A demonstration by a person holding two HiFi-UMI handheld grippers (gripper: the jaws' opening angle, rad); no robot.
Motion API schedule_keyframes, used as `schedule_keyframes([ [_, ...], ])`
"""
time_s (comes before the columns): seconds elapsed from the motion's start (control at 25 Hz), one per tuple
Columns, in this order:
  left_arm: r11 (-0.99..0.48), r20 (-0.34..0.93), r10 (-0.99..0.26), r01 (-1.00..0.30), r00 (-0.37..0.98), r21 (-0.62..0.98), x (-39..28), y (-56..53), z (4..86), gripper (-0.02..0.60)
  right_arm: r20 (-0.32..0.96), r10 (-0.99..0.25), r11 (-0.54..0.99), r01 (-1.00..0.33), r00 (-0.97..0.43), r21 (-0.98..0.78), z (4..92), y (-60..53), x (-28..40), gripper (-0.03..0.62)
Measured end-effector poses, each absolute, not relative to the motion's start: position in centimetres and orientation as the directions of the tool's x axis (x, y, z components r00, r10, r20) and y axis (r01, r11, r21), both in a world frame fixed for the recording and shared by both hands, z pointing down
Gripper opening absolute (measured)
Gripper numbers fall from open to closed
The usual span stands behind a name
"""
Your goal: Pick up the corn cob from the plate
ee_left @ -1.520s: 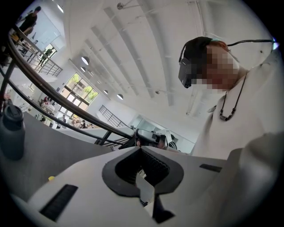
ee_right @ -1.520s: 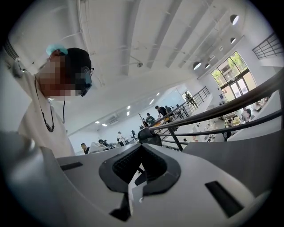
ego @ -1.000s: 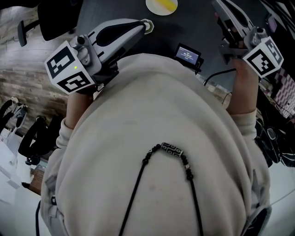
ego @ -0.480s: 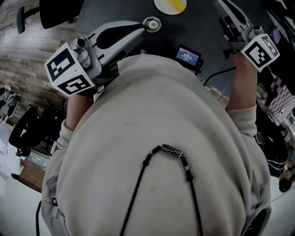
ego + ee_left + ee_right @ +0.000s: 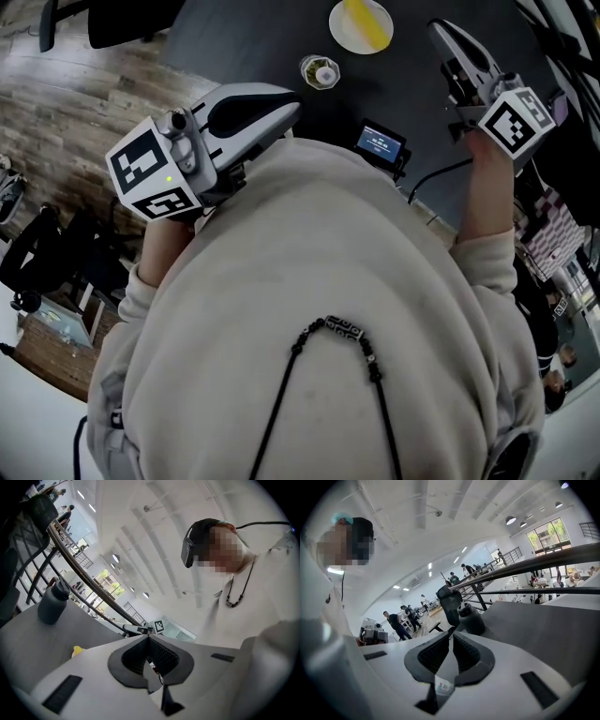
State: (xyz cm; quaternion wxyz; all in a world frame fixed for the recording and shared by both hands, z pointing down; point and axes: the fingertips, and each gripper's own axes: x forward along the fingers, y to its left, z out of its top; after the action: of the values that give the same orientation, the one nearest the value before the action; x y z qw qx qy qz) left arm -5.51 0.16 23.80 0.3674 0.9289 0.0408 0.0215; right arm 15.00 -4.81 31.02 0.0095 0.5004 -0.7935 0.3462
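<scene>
A yellow corn cob (image 5: 362,21) lies on a white plate (image 5: 343,28) at the far side of the dark table (image 5: 253,42). A sliver of the yellow cob (image 5: 77,650) shows past my left gripper's body. My left gripper (image 5: 296,101) (image 5: 149,637) is held near my chest, short of the plate and to its left, with its jaws shut and empty. To the right of the plate my right gripper (image 5: 437,28) (image 5: 452,632) hangs over the table, shut on nothing.
A small round container (image 5: 320,71) stands between the plate and my left gripper. A dark bottle (image 5: 53,603) (image 5: 469,618) shows in both gripper views. A small device with a lit screen (image 5: 380,142) lies near the table's front edge. An office chair (image 5: 450,603) and railings stand beyond.
The plate and the round container have come further into the head view. My right gripper has sunk toward the table. My left gripper has shifted slightly right.
</scene>
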Motion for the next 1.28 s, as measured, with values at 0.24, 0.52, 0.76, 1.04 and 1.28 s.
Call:
schedule_keyframes([
  [0.24,-0.718,0.018,0.082,0.047,0.996,0.694,-6.0,-0.2,24.9,0.002,0.394,-0.761,0.257,-0.797,-0.515,-0.546,33.1,-6.1,14.6,0.021],
  [0.52,-0.682,0.018,0.138,0.082,0.990,0.727,-7.4,1.8,26.1,0.002,0.452,-0.710,0.245,-0.791,-0.540,-0.561,36.3,-6.0,12.8,0.074],
  [0.76,-0.664,0.014,0.135,0.080,0.991,0.744,-7.7,1.6,26.8,0.002,0.492,-0.681,0.213,-0.789,-0.542,-0.576,39.2,-6.0,12.6,0.081],
  [1.04,-0.663,0.002,0.096,0.063,0.995,0.746,-7.5,1.5,26.6,0.002,0.518,-0.666,0.182,-0.790,-0.537,-0.585,42.3,-6.0,13.9,0.114],
  [1.28,-0.664,-0.021,0.060,0.055,0.998,0.745,-7.7,0.7,26.3,0.002,0.561,-0.632,0.159,-0.798,-0.534,-0.581,45.0,-6.4,14.4,0.144],
])
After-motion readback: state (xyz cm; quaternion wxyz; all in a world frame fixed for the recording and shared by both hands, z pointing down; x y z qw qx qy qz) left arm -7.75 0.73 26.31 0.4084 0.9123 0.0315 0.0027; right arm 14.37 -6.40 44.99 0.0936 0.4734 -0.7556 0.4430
